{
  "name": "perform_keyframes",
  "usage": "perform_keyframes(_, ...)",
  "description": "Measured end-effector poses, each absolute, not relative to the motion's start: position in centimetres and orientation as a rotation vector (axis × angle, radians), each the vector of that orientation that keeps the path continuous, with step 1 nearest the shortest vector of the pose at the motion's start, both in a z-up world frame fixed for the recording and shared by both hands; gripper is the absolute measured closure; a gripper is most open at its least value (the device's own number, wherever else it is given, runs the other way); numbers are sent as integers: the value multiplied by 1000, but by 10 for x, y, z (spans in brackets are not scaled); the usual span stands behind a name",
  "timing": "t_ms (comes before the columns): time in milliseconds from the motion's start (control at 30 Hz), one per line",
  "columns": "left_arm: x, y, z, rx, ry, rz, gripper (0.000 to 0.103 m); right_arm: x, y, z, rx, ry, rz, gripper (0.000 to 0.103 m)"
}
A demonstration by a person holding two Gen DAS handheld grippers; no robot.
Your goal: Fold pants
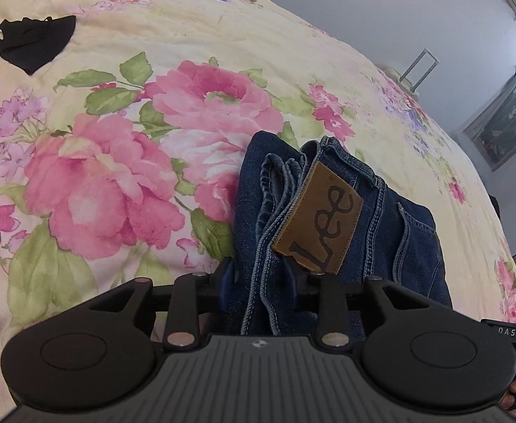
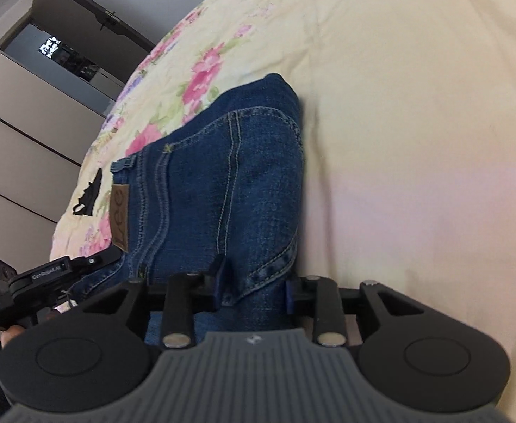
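The dark blue jeans lie folded into a compact bundle on the floral bedspread, with a brown leather Lee patch on the waistband. My left gripper is shut on the waistband edge and the denim layers by the patch. In the right wrist view the jeans show a back pocket facing up. My right gripper is shut on the denim at the bundle's near edge. The left gripper's body shows at the left of the right wrist view, by the patch.
A black face mask lies on the bed at the far left; it also shows in the right wrist view. The pale wall and a suitcase handle stand beyond the bed's far edge. Wardrobe doors stand past the bed.
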State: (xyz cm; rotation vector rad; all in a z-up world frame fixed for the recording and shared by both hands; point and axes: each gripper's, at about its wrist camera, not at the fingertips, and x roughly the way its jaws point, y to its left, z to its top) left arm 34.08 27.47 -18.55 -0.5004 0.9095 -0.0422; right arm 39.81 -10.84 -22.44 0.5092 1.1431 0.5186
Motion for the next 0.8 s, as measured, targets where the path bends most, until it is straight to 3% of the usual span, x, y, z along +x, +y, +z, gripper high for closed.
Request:
perform_keyframes(200, 321, 263, -137, -321, 863, 13, 68, 389, -104, -193, 386, 1127, 447, 64)
perform_keyframes(367, 286, 252, -66, -173, 726, 6, 68, 356, -108, -138, 286, 986, 460, 62)
perform_keyframes(533, 238, 224, 5, -48, 576, 34, 62, 303, -109, -62, 160, 793, 485, 48)
perform_keyframes(633, 201, 199, 34, 23, 505, 68, 46, 266, -112, -25, 108, 695, 478, 39)
perform_keyframes(700, 177, 184, 45, 64, 483, 106, 29, 236, -117, 0, 72, 644, 481, 35)
perform_keyframes(800, 143, 159, 53, 144, 474, 172, 20, 195, -119, 22, 37, 586, 483, 28)
